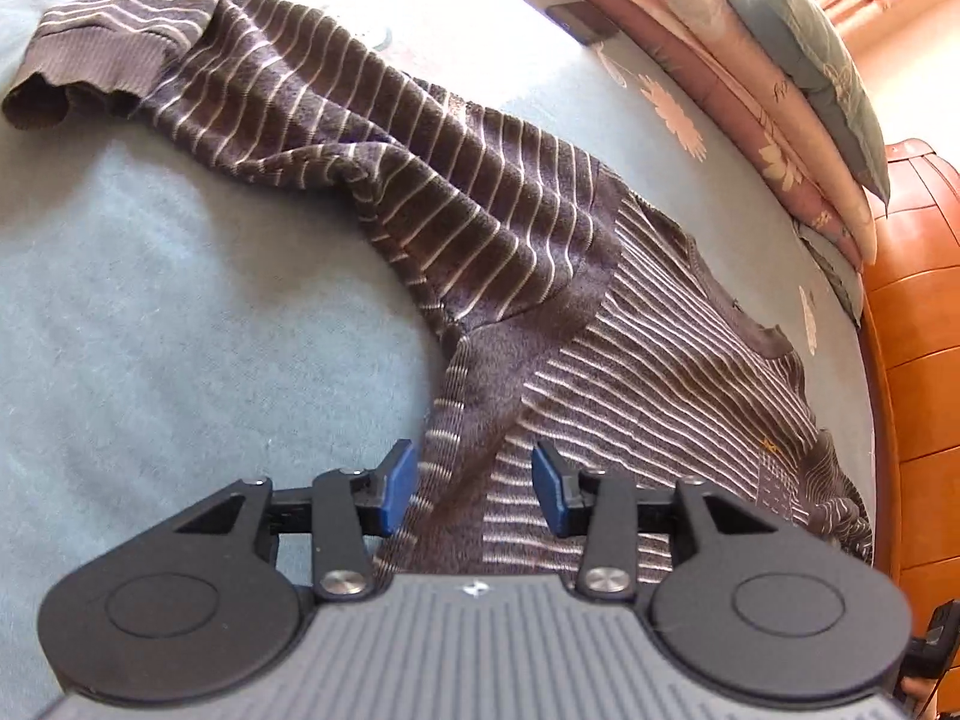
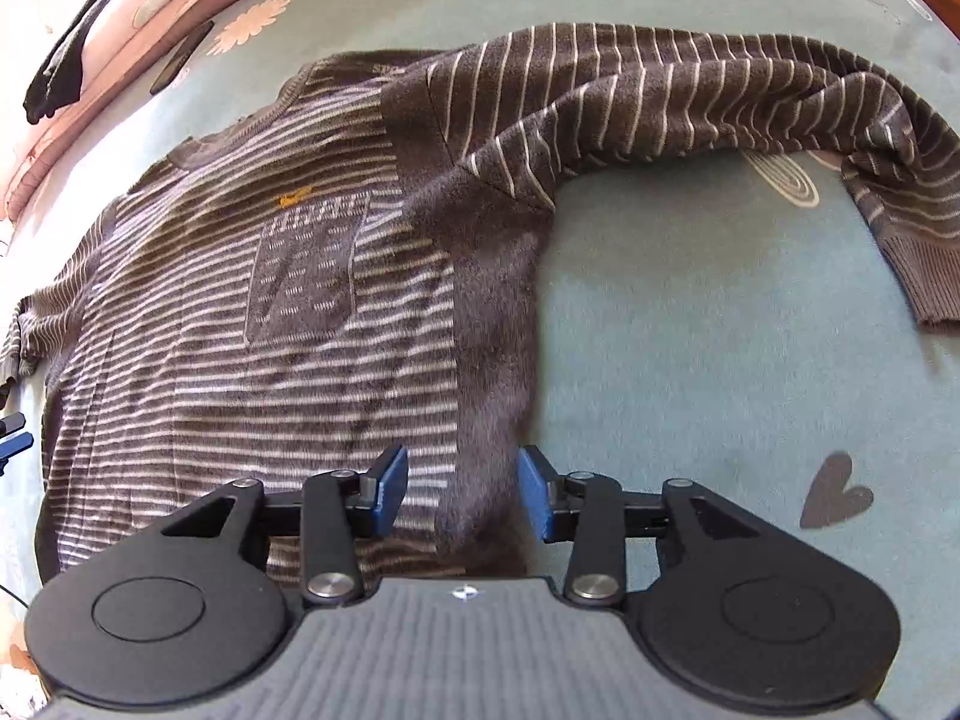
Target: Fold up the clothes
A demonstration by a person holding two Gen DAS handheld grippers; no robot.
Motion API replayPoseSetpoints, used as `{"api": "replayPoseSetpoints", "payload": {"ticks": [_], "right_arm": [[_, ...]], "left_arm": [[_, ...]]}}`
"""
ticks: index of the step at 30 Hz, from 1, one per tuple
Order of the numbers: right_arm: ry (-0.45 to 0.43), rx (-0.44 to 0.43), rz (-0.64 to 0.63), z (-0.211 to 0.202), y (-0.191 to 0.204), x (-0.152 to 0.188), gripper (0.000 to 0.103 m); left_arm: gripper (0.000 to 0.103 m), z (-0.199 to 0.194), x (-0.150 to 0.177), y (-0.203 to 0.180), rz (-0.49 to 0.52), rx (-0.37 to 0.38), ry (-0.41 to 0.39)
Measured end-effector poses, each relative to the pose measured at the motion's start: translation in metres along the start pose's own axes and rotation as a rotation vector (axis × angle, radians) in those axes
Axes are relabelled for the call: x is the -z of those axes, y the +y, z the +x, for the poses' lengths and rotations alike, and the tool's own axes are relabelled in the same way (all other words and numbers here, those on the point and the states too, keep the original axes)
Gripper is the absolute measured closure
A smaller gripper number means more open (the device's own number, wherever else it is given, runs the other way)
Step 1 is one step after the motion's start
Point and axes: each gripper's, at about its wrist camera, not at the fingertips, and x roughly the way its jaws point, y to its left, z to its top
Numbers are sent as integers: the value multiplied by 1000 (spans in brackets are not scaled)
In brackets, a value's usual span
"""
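On the bed (image 2: 690,360), soft limp striped sweater (image 2: 240,312): both jaws half-open, empty, astride its side panel; pinch seam, cuff (image 1: 90,78).

A bed (image 2: 690,360) covered by a pale blue-green sheet with flower and heart prints carries a brown striped sweater (image 2: 270,312), spread flat, one sleeve (image 2: 720,102) trailing right. Folded floral bedding (image 1: 750,90) lies along its far edge.

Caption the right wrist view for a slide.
Right gripper open over the side edge of a striped brown sweater spread on a blue bedsheet.
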Motion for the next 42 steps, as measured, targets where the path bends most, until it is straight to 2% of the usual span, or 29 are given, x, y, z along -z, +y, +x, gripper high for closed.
{"api": "replayPoseSetpoints", "payload": {"ticks": [4, 6, 10, 12, 16, 19, 21, 27, 31, 34, 37, 42], "right_arm": [[-49, 5, -1, 8, -5, -37, 49], [-70, -1, 4, 9, -6, -53, 49], [-64, -25, -28, 8, 2, -72, 49], [-63, -24, -107, 3, 13, -79, 49], [-92, -12, -301, -4, 38, -107, 49], [-114, 5, -437, 8, 58, -141, 49], [-129, -8, -484, 23, 73, -167, 49], [-126, -30, -617, 77, 106, -228, 49], [-81, -27, -676, 106, 111, -244, 47], [-32, -49, -708, 120, 107, -245, 47], [-14, -70, -732, 126, 103, -243, 47], [19, -105, -776, 137, 106, -248, 47]], "left_arm": [[61, 24, -16, -3, 32, -30, 25], [62, 31, -20, -2, 25, -9, 35], [62, 32, -26, -12, 63, -44, 63], [62, 18, -26, -26, 163, -85, 55], [62, -4, -38, -73, 502, -96, 13], [61, 13, -61, -113, 744, -98, -9], [61, 33, -81, -137, 845, -69, -18], [58, 116, -142, -190, 959, 66, 13], [58, 161, -151, -211, 1095, 59, 36], [57, 187, -153, -217, 1140, 58, 151], [57, 205, -153, -217, 1183, 44, 190], [50, 216, -156, -221, 1251, 52, 273]]}}
